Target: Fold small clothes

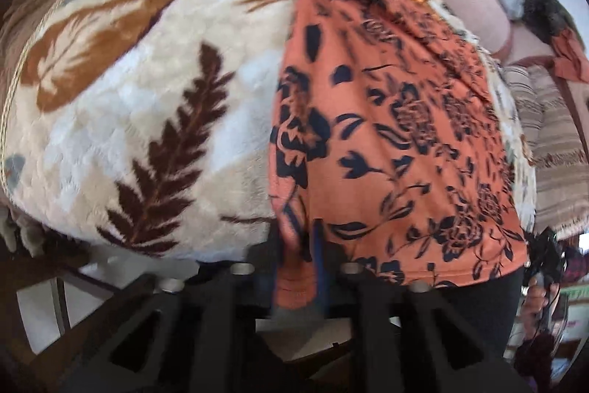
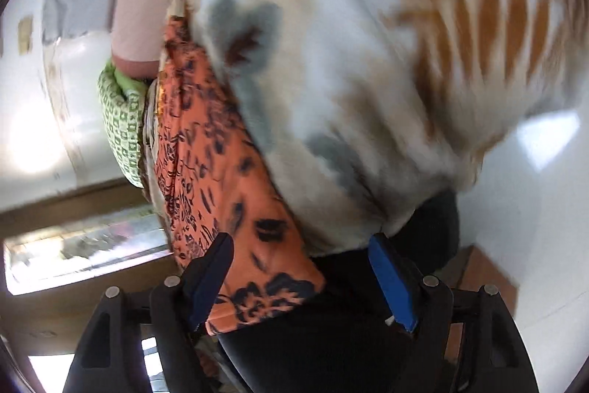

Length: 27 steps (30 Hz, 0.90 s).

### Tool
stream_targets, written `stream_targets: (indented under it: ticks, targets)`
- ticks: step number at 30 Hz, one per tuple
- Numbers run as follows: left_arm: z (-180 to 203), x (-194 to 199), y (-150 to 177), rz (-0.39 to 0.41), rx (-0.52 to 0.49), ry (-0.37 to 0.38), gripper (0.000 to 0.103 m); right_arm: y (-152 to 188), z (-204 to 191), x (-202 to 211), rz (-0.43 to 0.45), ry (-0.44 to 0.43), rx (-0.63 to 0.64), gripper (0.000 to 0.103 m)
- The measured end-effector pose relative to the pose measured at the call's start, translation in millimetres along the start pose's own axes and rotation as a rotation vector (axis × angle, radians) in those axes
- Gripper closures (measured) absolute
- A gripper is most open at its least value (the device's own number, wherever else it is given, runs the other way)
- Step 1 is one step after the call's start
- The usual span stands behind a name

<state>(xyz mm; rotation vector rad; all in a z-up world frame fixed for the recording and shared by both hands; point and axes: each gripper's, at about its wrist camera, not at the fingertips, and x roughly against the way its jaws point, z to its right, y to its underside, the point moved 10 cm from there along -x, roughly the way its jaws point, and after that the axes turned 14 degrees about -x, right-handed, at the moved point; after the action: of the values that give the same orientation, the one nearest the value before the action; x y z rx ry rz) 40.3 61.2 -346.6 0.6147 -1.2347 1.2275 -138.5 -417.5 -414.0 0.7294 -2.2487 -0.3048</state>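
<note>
Left tool pinched the orange floral garment's corner; right tool stood spread.

The orange floral garment (image 1: 397, 135) lay spread over a cream leaf-print blanket (image 1: 147, 91), towards its right side in the left wrist view. The left tool (image 1: 298, 245) was pressed together on a bunched corner of the cloth at the blanket's near edge. In the blurred right wrist view, the right tool (image 2: 302, 282) had its blue-padded fingers (image 2: 392, 279) wide apart, with the garment's hem (image 2: 257, 297) lying between them, nearer the left finger. A green patterned cloth (image 2: 123, 131) sat beyond the garment's far end.
</note>
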Motion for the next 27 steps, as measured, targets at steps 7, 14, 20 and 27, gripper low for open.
stream_targets:
  ticks: [7,14,20,27]
  targets:
    - [-7,-15,14,-0.061,0.082,0.013,0.048,19,0,-43,-0.139,-0.115,-0.094,0.025]
    - [-11,-22,22,-0.064,0.047,-0.018,0.076,32,-38,-30,-0.077,-0.184,0.056,0.084]
    - [-14,-14,20,-0.029,0.032,0.035,0.094,45,-85,-5,0.017,-0.198,0.186,0.092]
    - [11,15,-1,0.055,0.019,0.141,0.095,50,-109,9,0.03,-0.19,0.249,0.092]
